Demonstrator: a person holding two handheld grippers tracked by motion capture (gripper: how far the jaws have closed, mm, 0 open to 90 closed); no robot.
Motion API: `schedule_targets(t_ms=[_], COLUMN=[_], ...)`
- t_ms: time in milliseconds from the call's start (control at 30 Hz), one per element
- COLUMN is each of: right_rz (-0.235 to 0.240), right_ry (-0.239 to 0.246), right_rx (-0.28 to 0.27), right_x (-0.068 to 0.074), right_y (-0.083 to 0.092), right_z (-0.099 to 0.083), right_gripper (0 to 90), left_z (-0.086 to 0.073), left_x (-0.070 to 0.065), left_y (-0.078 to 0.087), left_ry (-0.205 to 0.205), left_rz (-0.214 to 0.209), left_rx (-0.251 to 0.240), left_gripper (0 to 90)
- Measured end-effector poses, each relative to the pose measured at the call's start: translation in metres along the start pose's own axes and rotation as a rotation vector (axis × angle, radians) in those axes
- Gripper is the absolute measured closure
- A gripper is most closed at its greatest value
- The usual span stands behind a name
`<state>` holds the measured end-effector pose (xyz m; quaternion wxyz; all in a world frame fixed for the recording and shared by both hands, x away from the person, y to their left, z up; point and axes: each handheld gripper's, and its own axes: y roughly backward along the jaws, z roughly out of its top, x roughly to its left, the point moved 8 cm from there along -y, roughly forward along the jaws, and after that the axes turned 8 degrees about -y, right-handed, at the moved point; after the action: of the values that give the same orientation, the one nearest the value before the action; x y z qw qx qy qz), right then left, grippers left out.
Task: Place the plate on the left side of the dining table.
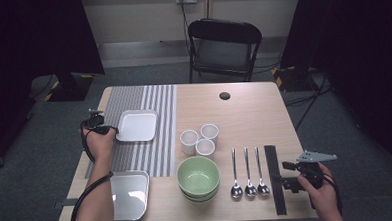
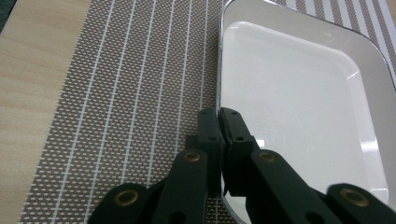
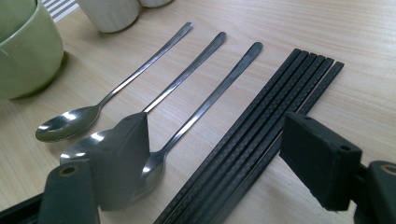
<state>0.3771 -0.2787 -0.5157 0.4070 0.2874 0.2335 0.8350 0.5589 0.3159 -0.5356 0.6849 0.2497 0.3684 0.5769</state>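
Table (image 1: pixel 244 113): set out with tableware, largely unplaced.
Mat (image 1: pixel 156 99): striped, along left half, reaching far edge.
Plate (image 1: pixel 136 125): white, square, on mat near left edge; seemingly just being placed or shifted.
Tray (image 1: pixel 130 196): near left corner, off mat, untouched.
Bowls (image 1: pixel 198 176), cups (image 1: pixel 200 139), spoons (image 1: pixel 247 171), chopsticks (image 1: pixel 274 179): near edge and centre, apparently waiting.
Left gripper (image 2: pixel 219 116): pressed together, pinching plate rim.
Right gripper (image 3: pixel 215 158): spread wide over chopsticks, holding nothing.
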Motion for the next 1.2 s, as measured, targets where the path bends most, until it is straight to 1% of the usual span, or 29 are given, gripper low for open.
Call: schedule_targets(t_ms=[33,167,200,233,300,333,567,633,800,867,900,933,967,1200], right_rz=[0.0,-0.001,-0.001,0.0,-0.002,-0.003,-0.001,0.001,0.001,0.0,-0.001,-0.001,-0.001,-0.001], right_ry=[0.001,0.001,0.001,0.003,0.003,0.002,-0.005,-0.005,-0.001,-0.002,-0.002,-0.004,-0.003,-0.003], right_rx=[0.0,-0.001,-0.001,0.0,0.001,0.001,0.001,0.002,0.0,0.0,0.0,0.001,0.001,0.002], right_x=[0.0,0.0003,0.0003,0.0004,0.0004,0.0003,-0.001,-0.0008,-0.0004,-0.0008,-0.0011,-0.0012,-0.0012,-0.0018], right_y=[-0.0001,-0.0003,-0.0004,-0.0006,-0.0009,-0.001,-0.0009,-0.0011,-0.0006,-0.0005,-0.0005,-0.0003,-0.0003,0.0002], right_z=[0.0,0.0003,0.0004,0.0004,0.0003,0.0003,0.0003,0.0001,0.0002,0.0001,-0.0001,-0.0002,-0.0002,-0.0006], right_gripper=[23.2,23.2,23.2,23.2,23.2,23.1,23.1,23.2,23.2,23.2,23.2,23.2,23.2,23.2], left_z=[0.0,0.0,0.001,0.001,0.0015,0.0016,0.0012,0.0012,0.0015,0.0017,0.002,0.0022,0.0023,0.0028], left_x=[-0.0001,0.0002,-0.0003,0.0006,0.0004,0.0011,-0.0008,-0.002,-0.0013,-0.0008,-0.0012,-0.0018,-0.0017,-0.0015], left_y=[-0.0001,0.0002,-0.0002,0.0,-0.0009,-0.0009,-0.0014,-0.0016,-0.0016,-0.0014,-0.002,-0.0023,-0.0024,-0.0026], left_ry=[0.004,-0.002,0.006,-0.002,0.003,0.001,0.017,0.015,0.017,0.009,0.017,0.02,0.022,0.017], left_rz=[0.001,0.001,0.003,0.007,0.001,0.007,-0.002,-0.008,-0.001,0.0,0.003,-0.006,-0.007,-0.001], left_rx=[-0.003,0.004,-0.002,0.002,0.0,0.0,0.0,0.002,0.004,0.007,0.004,0.002,0.001,0.002], left_gripper=[88.3,88.3,88.3,88.3,88.3,88.2,88.5,88.5,88.5,88.5,88.4,88.5,88.4,88.4])
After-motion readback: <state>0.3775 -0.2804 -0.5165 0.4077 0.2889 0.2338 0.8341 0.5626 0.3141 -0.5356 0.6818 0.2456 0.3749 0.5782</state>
